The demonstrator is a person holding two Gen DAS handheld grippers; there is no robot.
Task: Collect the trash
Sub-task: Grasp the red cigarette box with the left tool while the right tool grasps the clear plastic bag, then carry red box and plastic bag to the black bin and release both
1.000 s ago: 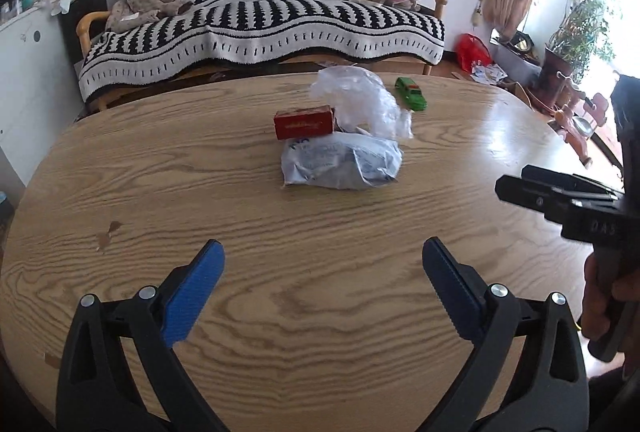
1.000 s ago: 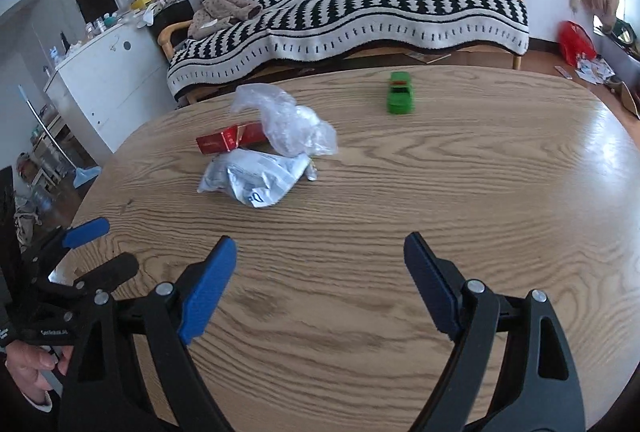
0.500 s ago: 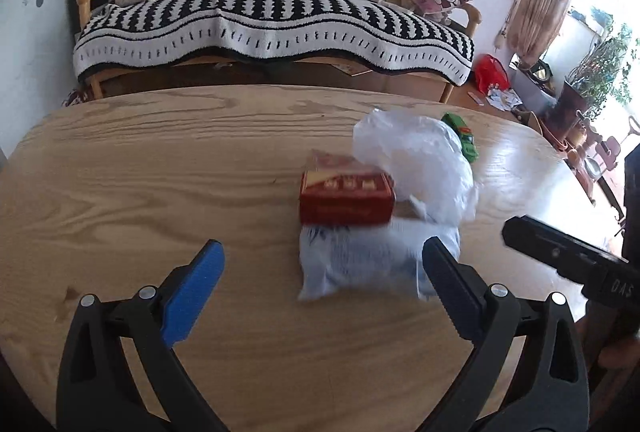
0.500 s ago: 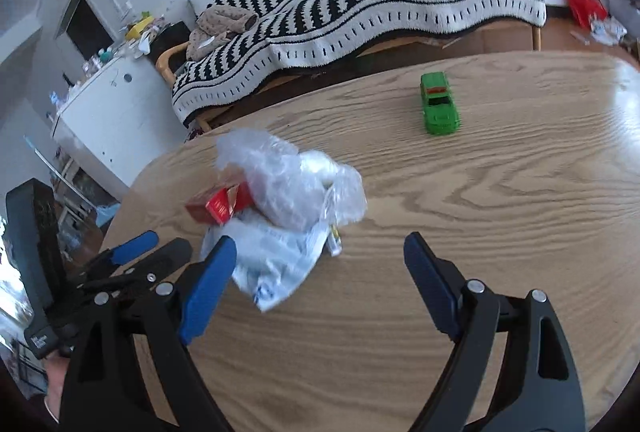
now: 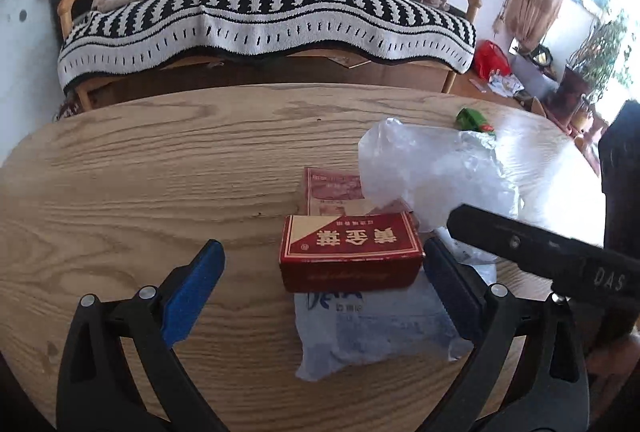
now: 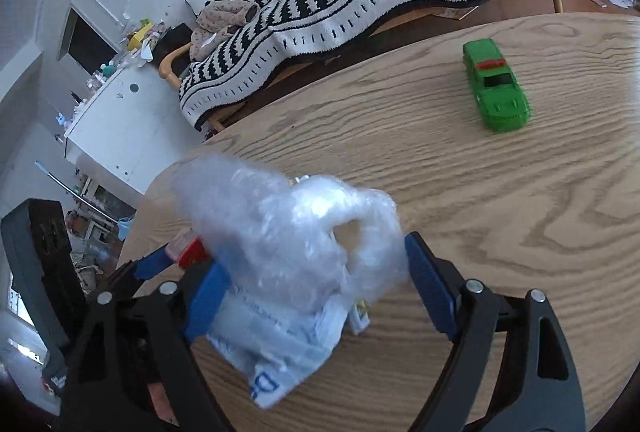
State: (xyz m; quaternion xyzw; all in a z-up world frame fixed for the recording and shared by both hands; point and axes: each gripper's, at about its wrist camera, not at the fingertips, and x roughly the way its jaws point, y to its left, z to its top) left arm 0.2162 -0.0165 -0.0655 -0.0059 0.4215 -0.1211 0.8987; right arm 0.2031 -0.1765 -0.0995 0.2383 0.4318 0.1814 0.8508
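Observation:
A red carton [image 5: 350, 252] lies on a white-and-blue packet [image 5: 372, 328] on the wooden table [image 5: 160, 171]. My left gripper [image 5: 320, 272] is open around the carton: its right pad is close beside the carton and its left pad stands well apart. A crumpled clear plastic bag [image 6: 296, 232] rests on the packet [image 6: 280, 344] between the pads of my right gripper [image 6: 316, 288]. Its jaws are closing, and the bag hides part of the left pad. One right-gripper finger [image 5: 540, 248] crosses the left wrist view, just right of the carton.
A green toy car [image 6: 496, 87] stands on the table beyond the pile. A sofa under a black-and-white blanket [image 5: 272, 11] runs behind the table's far edge. A white cabinet [image 6: 120, 119] stands to the left, and a red bag [image 5: 490, 57] lies on the floor.
Both grippers have moved forward and down onto the pile. The carton now lies between the left pads and the clear bag between the right pads, which stand narrower than before.

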